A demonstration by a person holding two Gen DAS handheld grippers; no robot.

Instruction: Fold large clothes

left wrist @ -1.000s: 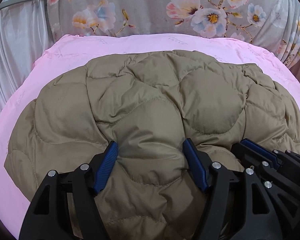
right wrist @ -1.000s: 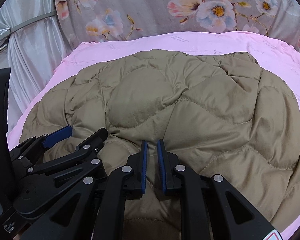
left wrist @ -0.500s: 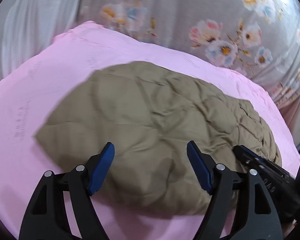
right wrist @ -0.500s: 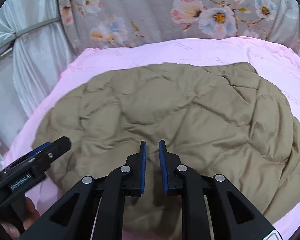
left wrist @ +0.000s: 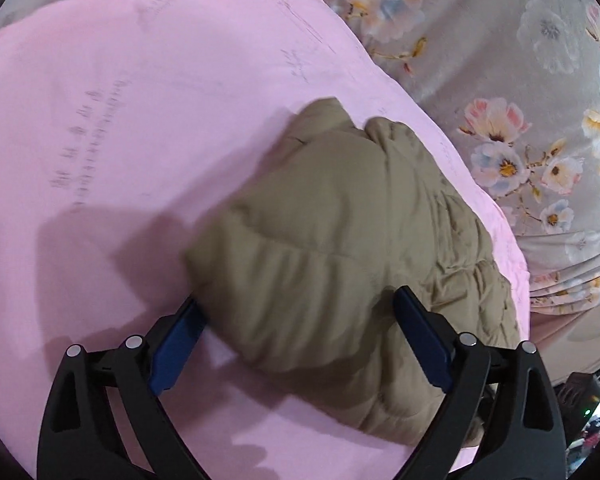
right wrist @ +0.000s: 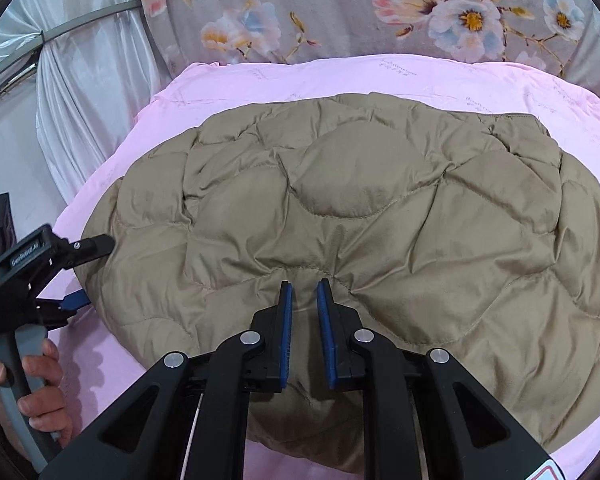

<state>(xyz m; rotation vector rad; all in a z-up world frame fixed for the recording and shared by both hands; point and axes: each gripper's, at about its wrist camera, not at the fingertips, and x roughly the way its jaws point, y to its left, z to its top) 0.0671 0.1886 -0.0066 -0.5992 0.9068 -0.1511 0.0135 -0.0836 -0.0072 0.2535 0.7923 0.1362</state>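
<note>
A tan quilted puffer jacket lies folded in a thick bundle on a pink sheet. My right gripper hovers over the jacket's near edge, its jaws nearly closed with a narrow gap and nothing between them. My left gripper is open, its jaws straddling the jacket's left end without pinching it. It also shows in the right wrist view at the jacket's left edge, held by a hand.
The pink sheet stretches wide to the left of the jacket. A grey floral cloth rises behind the bed. A white curtain hangs at the left. The bed's edge drops at the right in the left wrist view.
My left gripper swung off the jacket's top round to its left end, still open. My right gripper pulled back a little, its jaws unchanged.
</note>
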